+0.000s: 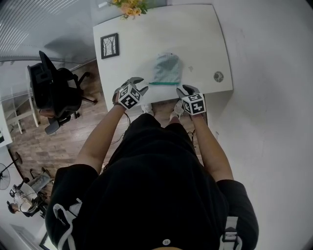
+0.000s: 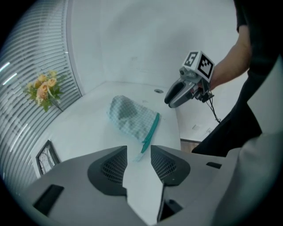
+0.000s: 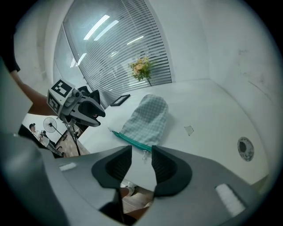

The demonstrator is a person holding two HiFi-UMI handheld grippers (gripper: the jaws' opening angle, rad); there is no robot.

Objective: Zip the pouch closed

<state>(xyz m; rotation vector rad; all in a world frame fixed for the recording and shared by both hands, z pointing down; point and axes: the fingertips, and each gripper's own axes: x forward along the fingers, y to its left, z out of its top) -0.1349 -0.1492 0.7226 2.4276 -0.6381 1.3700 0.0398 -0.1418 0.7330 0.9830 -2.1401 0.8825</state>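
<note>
the checked pouch (image 1: 166, 70) lies flat near the front edge of the white table (image 1: 195, 39), with its teal zipper (image 1: 164, 83) along the side nearest the person. the left gripper (image 1: 140, 85) hangs just off the zipper's left end, jaws parted with nothing between them. the right gripper (image 1: 187, 90) hangs off the other end — parted too, and empty. a picture frame (image 1: 109, 46) and flowers (image 1: 129, 7) stand farther back.
</note>
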